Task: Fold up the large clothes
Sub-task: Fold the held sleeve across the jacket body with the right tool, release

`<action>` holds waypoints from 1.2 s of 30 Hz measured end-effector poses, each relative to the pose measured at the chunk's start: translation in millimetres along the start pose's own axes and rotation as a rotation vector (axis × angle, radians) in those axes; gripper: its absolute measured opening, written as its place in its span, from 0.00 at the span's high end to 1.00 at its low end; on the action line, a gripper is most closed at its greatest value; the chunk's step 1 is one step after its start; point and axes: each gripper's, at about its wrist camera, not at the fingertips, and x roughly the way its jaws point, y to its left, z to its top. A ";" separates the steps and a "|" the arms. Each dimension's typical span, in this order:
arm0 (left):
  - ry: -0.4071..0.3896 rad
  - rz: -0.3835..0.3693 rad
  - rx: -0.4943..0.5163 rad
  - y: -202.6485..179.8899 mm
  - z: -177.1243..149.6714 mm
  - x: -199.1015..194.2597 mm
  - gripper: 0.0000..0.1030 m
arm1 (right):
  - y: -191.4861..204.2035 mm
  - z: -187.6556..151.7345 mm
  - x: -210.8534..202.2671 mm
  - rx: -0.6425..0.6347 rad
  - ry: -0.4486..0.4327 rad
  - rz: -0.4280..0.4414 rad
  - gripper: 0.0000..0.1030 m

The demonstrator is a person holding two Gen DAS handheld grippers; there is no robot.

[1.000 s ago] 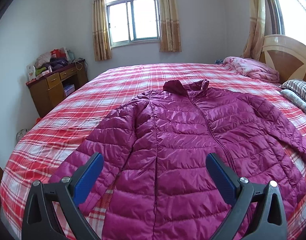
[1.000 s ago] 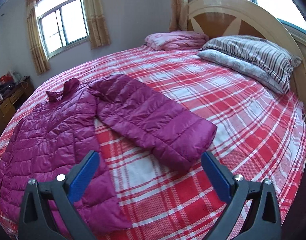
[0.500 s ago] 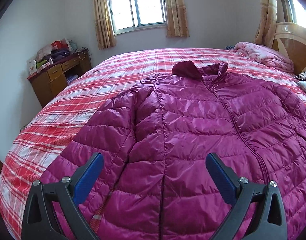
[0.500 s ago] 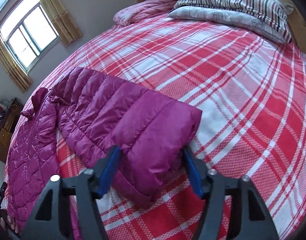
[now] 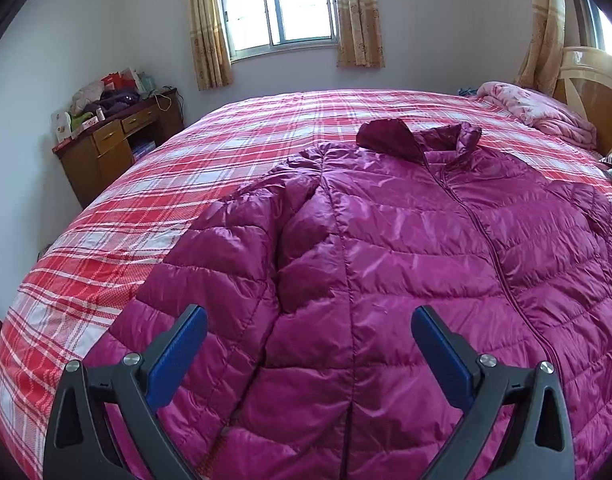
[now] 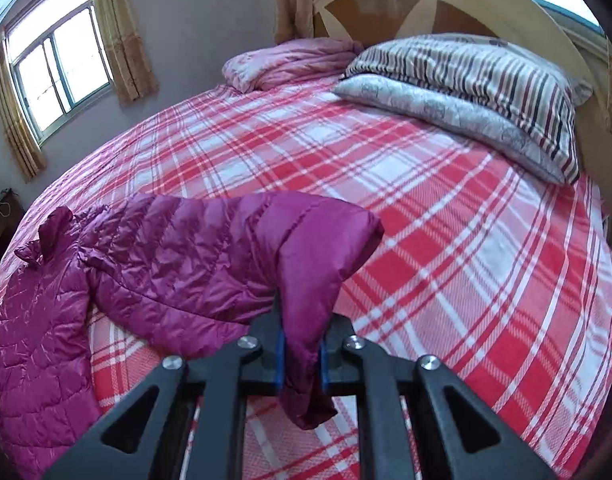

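Note:
A magenta quilted puffer jacket (image 5: 405, 248) lies front up on the red plaid bed (image 5: 234, 140), collar toward the far side. My left gripper (image 5: 306, 332) is open and empty, just above the jacket's lower left part, near its left sleeve (image 5: 210, 280). In the right wrist view my right gripper (image 6: 302, 344) is shut on the cuff end of the jacket's right sleeve (image 6: 234, 252) and holds it lifted off the bed (image 6: 445, 248). The jacket's body (image 6: 34, 328) lies at the left of that view.
A wooden desk (image 5: 106, 148) with clutter stands left of the bed. Striped and grey pillows (image 6: 477, 92) and a pink quilt (image 6: 290, 60) lie at the wooden headboard (image 6: 425, 4). Curtained windows (image 5: 282, 4) are in the far wall.
My right gripper closed on the sleeve's cuff and lifted it off the bed. My left gripper moved closer over the jacket's lower left and stayed open.

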 end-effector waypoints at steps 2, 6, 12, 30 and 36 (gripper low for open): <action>-0.003 0.009 -0.017 7.6 4.3 2.0 0.01 | 18.9 11.6 -11.5 -0.040 -0.065 0.000 0.86; -0.003 0.020 -0.056 25.1 11.0 5.6 0.01 | 63.2 28.6 -39.7 -0.151 -0.188 0.011 0.87; 0.002 0.018 -0.094 40.8 8.0 6.8 0.01 | 128.4 36.1 -60.5 -0.312 -0.276 0.061 0.87; 0.017 0.010 -0.163 78.7 -0.8 8.3 0.01 | 273.8 -9.7 -76.6 -0.754 -0.343 0.163 0.87; 0.027 0.009 -0.178 86.4 -3.9 10.9 0.01 | 310.0 -34.1 -63.1 -0.860 -0.320 0.184 0.87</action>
